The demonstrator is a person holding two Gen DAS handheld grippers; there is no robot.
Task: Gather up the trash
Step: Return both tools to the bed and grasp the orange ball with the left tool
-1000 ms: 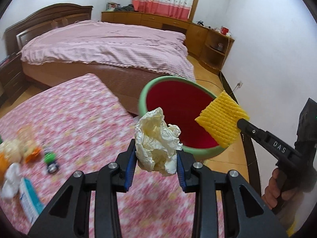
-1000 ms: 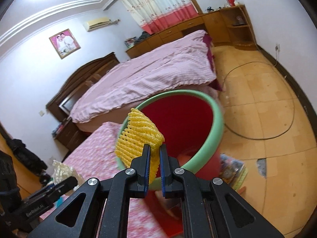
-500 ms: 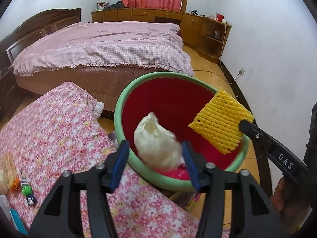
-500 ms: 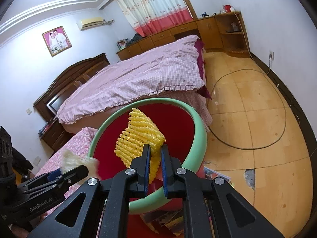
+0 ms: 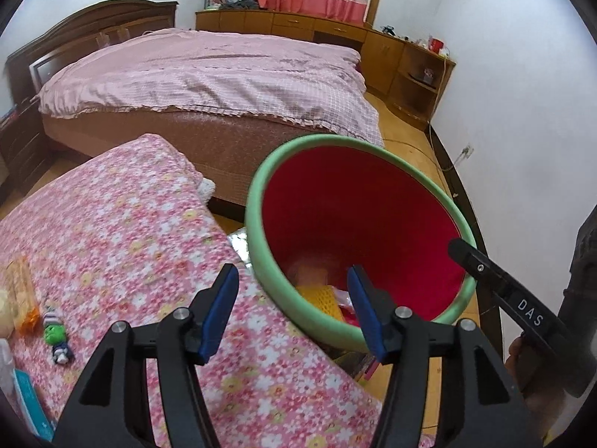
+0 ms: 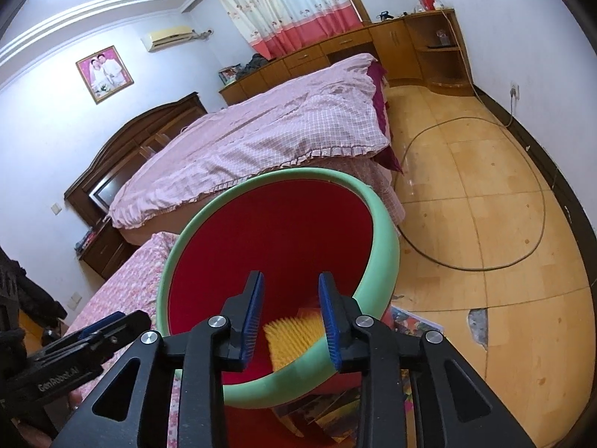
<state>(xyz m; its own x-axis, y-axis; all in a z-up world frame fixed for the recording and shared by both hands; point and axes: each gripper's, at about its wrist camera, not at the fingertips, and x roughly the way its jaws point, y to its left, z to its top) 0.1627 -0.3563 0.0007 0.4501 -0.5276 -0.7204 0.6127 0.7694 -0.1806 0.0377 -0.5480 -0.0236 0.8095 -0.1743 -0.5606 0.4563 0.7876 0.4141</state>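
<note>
Pink flowers cover the cloth on the low table [image 5: 123, 246], and some small things are lying on its left side. There is a blue and white packet [image 5: 28, 403] at the very edge, an orange wrapper [image 5: 24, 298] above it, and a little green and striped toy thing [image 5: 56, 336] just beside that. I think these are the trash not picked up yet, though I cannot tell what each one really is.

Next comes the left gripper [image 5: 293, 310]. Its blue pads stand wide apart and nothing is between them. It hangs over the near edge of the bin [image 5: 261, 201].

The bin is red inside with a green rim. It sits on the floor just beside the table, in front of the big bed [image 5: 209, 82]. Down at the bottom lies the yellow foam net [image 6: 293, 339], and the left view shows some red and pale bits near it, too blurry to name. So some trash is already in.

On the right, the right gripper [image 6: 291, 317] points into the bin too. Its jaws are opening, with a narrow gap, and they are not pressing on anything. The yellow net looks to be dropping just below them.

So both grippers are empty now. The drop looks done, and the things on the table are left.
</note>
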